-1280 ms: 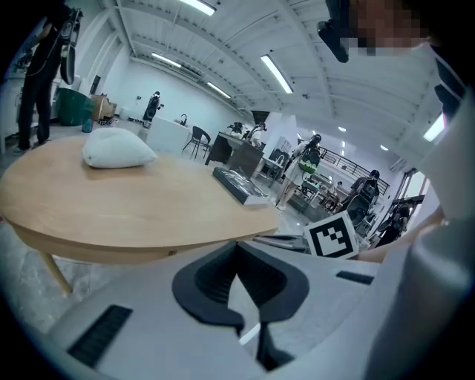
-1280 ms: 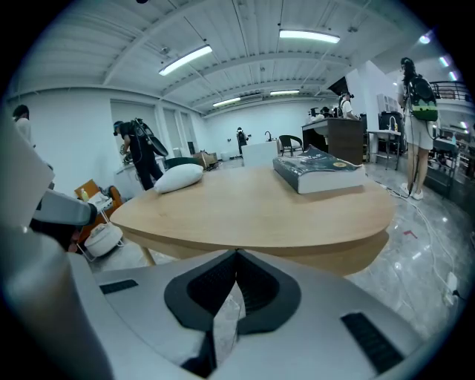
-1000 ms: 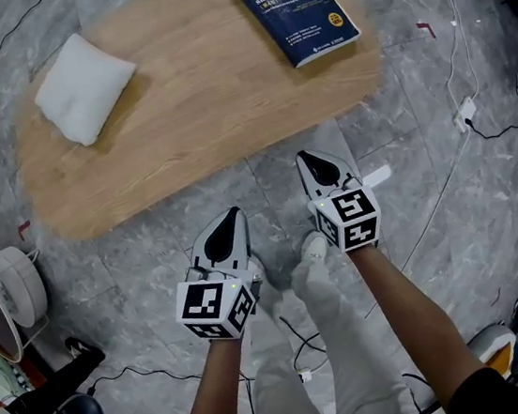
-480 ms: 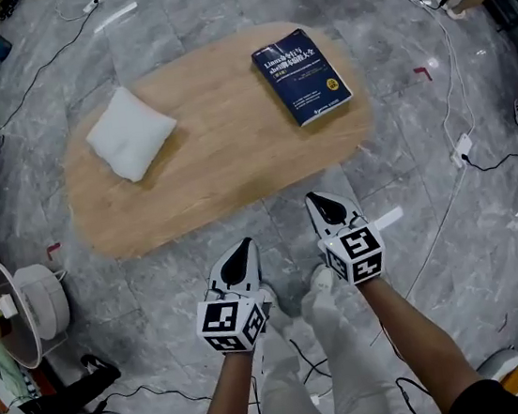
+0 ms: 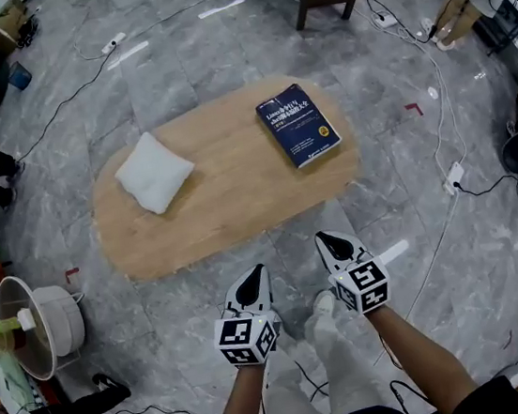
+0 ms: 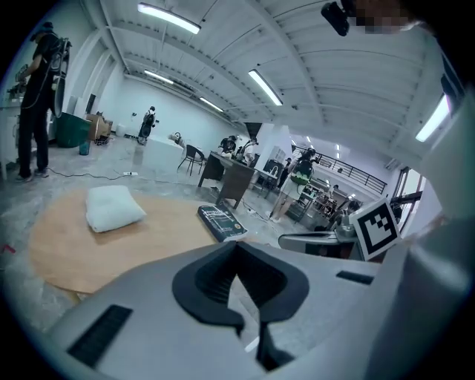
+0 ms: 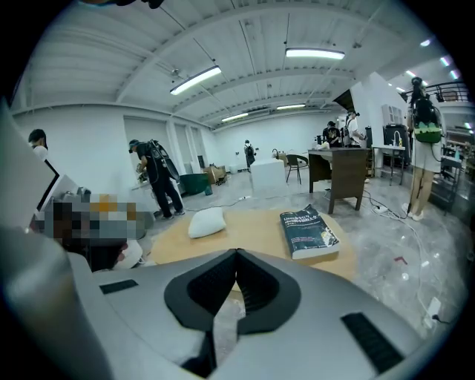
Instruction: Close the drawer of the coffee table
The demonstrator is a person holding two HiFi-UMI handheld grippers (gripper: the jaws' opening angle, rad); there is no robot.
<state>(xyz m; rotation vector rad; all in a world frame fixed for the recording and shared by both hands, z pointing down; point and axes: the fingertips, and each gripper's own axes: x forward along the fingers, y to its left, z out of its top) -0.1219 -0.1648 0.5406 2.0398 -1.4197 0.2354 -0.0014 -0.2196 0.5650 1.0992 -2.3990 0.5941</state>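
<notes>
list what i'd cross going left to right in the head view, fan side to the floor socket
white fan → white pillow → left gripper → blue book → white power strip

Here's the coffee table (image 5: 238, 190): a low oval top of pale wood, standing level on the grey stone floor (image 5: 174, 61), its long axis running left to right, right end farther off. From above, its drawer can't be made out.

White title print on the dark blue paperback book (image 5: 297, 124), lying on the oval wooden coffee table (image 5: 238, 190), appears to begin "Linux"; the rest is too small to read.
</notes>
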